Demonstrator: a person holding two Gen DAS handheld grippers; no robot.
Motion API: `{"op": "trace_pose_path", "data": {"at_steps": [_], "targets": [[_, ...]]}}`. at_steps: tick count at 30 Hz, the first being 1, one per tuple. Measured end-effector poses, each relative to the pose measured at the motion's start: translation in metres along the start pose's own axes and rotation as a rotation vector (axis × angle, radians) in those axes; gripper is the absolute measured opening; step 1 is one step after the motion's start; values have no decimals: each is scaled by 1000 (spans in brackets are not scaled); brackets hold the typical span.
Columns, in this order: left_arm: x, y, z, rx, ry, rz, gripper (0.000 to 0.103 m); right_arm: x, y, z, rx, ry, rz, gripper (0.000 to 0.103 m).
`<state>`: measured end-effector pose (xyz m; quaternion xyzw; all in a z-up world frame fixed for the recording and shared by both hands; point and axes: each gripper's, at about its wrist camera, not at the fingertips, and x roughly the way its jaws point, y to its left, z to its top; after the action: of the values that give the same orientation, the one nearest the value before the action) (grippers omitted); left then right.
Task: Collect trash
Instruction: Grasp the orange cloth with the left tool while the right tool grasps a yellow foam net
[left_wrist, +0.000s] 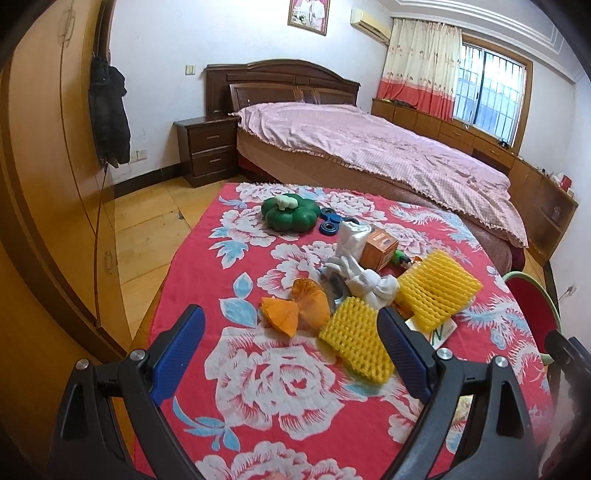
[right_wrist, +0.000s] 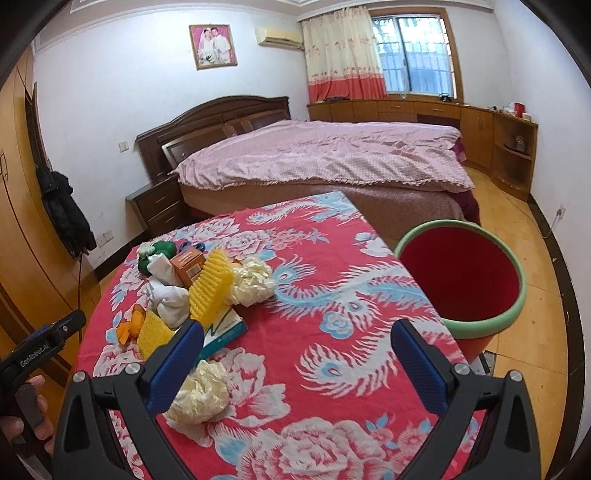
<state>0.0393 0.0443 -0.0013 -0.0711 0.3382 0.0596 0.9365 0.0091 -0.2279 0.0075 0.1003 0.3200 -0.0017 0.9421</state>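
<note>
Trash lies scattered on a red floral cloth (left_wrist: 258, 387). Ahead of my open left gripper (left_wrist: 291, 326) are a small yellow foam net (left_wrist: 356, 341), an orange crumpled wrapper (left_wrist: 295, 308), a white crumpled rag (left_wrist: 364, 275), a larger yellow foam net (left_wrist: 436, 291) and an orange box (left_wrist: 378, 249). My right gripper (right_wrist: 295, 341) is open, nothing between its fingers. A cream crumpled bag (right_wrist: 201, 393) lies by its left finger, another cream bag (right_wrist: 251, 280) farther off. A red bin with a green rim (right_wrist: 461, 280) stands off the table's right edge.
A green pumpkin-shaped toy (left_wrist: 290, 214) and a blue fidget spinner (left_wrist: 332, 221) sit at the far end of the cloth. A teal-edged booklet (right_wrist: 221, 326) lies under the nets. A bed (left_wrist: 369, 147), nightstand (left_wrist: 207, 147) and wardrobe (left_wrist: 44, 184) surround the table.
</note>
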Motion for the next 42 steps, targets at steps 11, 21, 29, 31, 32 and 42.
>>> {"op": "trace_pose_path", "data": {"at_steps": [11,21,29,31,32,42], "targets": [[55,9,14,5,91,-24,93,46,20,25,-10,64,11,103],[103,10,11,-5,213,-91,72,82,42,29,-43,123,16,83],[120,5,6,9,258,-167,58,106,58,32,-49,179,81,56],[122,8,5,3,259,-174,55,111,63,32,-66,190,95,49],[122,10,5,-3,260,-179,55,113,65,32,-71,195,100,43],[118,15,5,-14,248,-201,40,115,76,26,-104,212,174,13]]}}
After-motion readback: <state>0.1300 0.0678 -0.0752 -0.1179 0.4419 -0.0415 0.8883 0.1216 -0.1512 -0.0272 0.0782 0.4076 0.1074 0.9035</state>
